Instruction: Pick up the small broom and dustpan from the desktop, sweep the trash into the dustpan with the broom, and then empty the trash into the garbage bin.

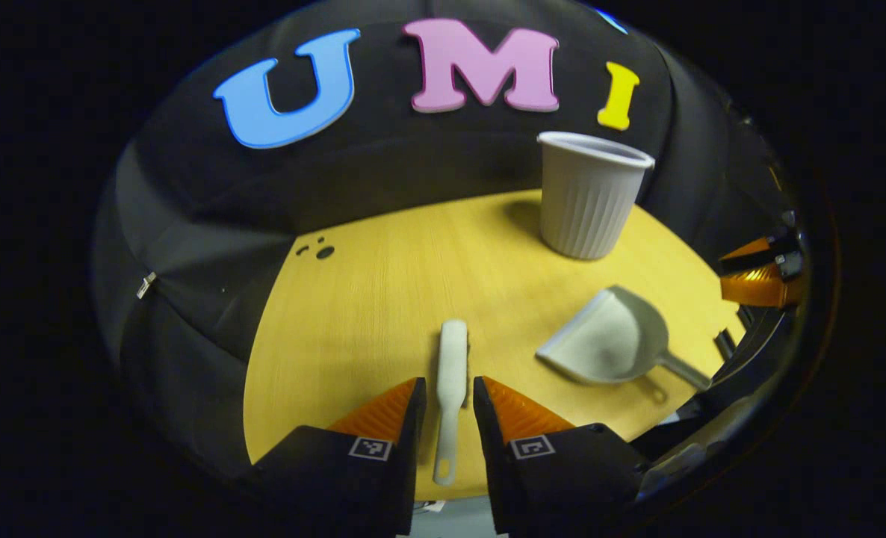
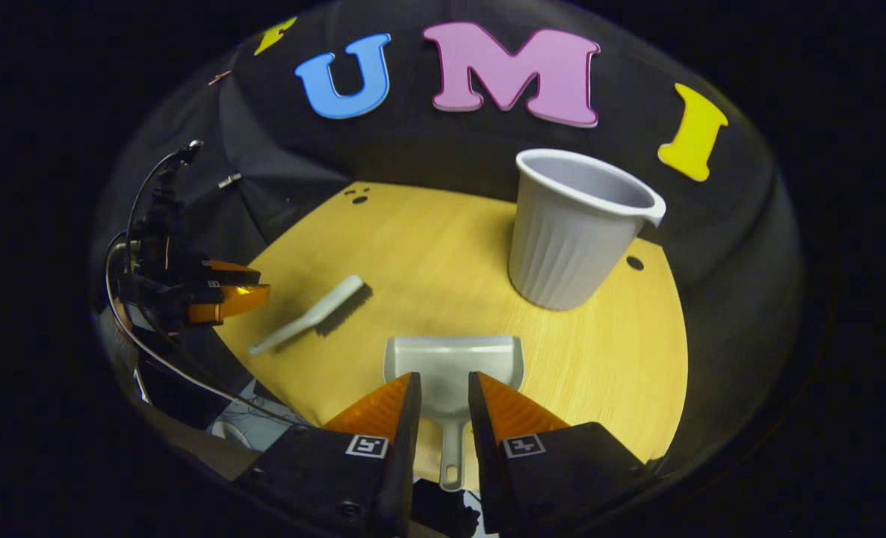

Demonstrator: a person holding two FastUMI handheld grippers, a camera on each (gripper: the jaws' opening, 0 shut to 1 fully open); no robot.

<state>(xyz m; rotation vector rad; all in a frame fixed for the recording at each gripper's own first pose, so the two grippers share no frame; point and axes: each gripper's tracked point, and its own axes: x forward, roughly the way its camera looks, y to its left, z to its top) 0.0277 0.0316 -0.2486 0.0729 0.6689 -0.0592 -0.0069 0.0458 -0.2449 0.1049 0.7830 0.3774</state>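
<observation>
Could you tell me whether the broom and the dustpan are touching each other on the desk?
Apart. In the right gripper view, bare desktop separates the broom from the dustpan; the left gripper view shows the same gap.

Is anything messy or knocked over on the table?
Nothing stands out. The bin stands upright. The broom and dustpan lie flat on the table, apart from each other. I can't see any trash or spill on the wood. Each tool is open around a handle: left tool, right tool.
</observation>
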